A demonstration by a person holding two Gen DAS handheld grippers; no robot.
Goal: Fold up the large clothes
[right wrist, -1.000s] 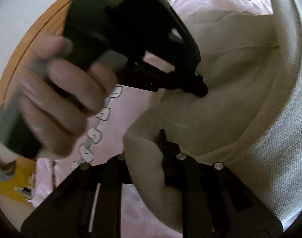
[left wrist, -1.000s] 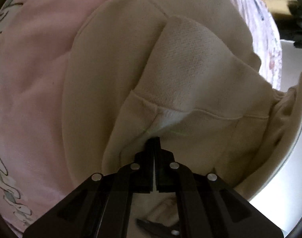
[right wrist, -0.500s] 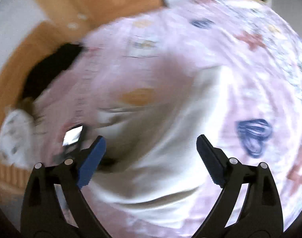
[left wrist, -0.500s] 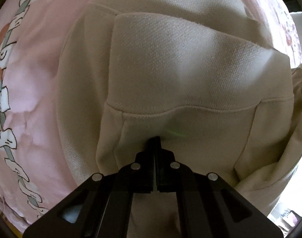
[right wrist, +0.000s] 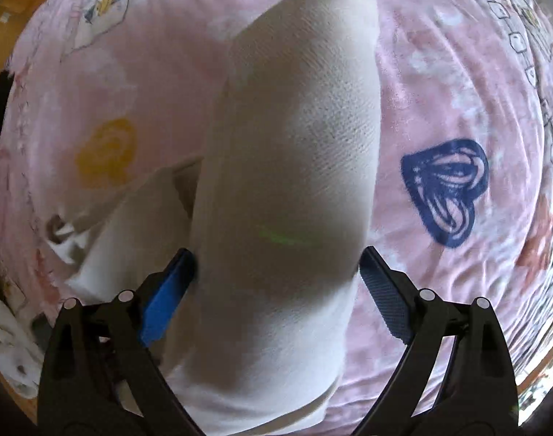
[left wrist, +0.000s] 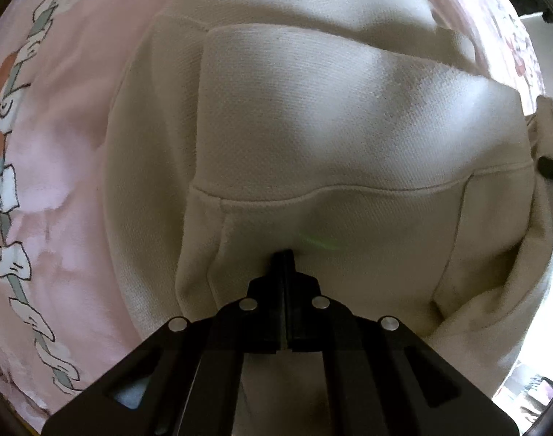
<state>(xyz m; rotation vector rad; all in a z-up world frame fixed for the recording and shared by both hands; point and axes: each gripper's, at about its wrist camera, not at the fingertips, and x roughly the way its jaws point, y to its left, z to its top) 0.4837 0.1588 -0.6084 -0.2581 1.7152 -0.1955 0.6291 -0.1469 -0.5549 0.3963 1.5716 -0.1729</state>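
A cream sweatshirt [left wrist: 331, 127] lies on a pink bedspread [left wrist: 51, 181]. In the left wrist view my left gripper [left wrist: 284, 254] is shut on the sweatshirt's fabric just below a stitched seam, and the cloth bulges ahead of it. In the right wrist view a long cream part of the sweatshirt [right wrist: 294, 145], shaped like a sleeve, stretches away over the bedspread [right wrist: 440, 72]. My right gripper [right wrist: 276, 269] is open, its blue-padded fingers [right wrist: 167, 290] on either side of this part, holding nothing.
The bedspread has a dark blue heart print [right wrist: 447, 189] to the right of the sleeve and a yellow print [right wrist: 105, 152] to its left. A wooden floor or frame [right wrist: 0, 14] shows at the far left edge. Patterned white cloth [right wrist: 7, 345] lies lower left.
My right gripper let go of the sweatshirt, opened and swung out over the sleeve on the bed. My left gripper stayed shut on the fabric, which spread wider in front of it.
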